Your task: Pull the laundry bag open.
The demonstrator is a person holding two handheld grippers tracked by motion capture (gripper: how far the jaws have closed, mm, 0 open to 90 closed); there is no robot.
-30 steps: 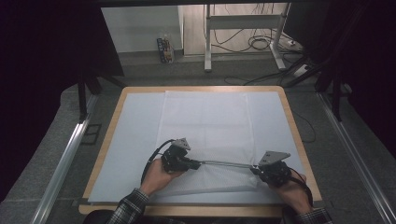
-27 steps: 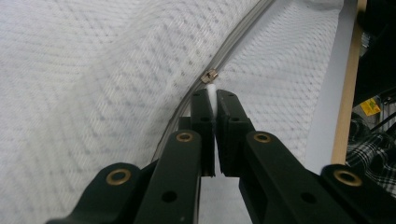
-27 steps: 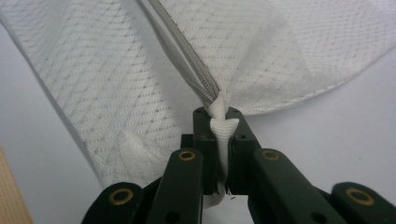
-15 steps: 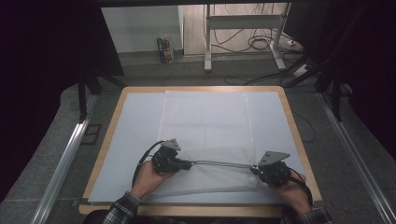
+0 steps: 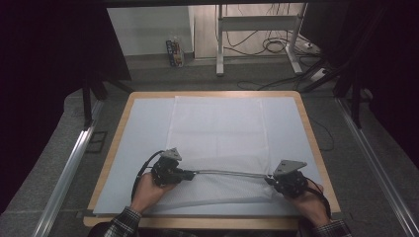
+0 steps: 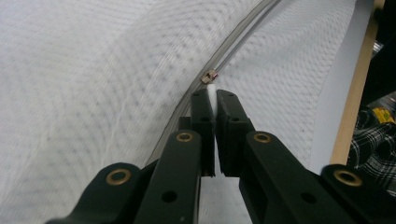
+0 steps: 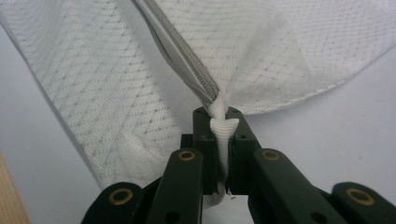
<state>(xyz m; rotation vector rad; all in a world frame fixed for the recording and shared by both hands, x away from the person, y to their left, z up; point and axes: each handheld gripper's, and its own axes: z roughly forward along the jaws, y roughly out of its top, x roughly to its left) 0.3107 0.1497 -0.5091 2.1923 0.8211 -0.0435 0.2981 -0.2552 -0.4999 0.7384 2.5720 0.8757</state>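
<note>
Left tongs (image 5: 189, 174) and right tongs (image 5: 268, 180) level, facing, clamped on mesh bag (image 5: 217, 133).

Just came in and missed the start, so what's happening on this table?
A person is handling a white mesh zippered bag spread on a pale blue mat with two handheld grippers. The left gripper and the right gripper each pinch one end of the bag's near edge, where a grey zipper runs. That edge is pulled taut between them, while the far part of the bag lies flat.
</note>
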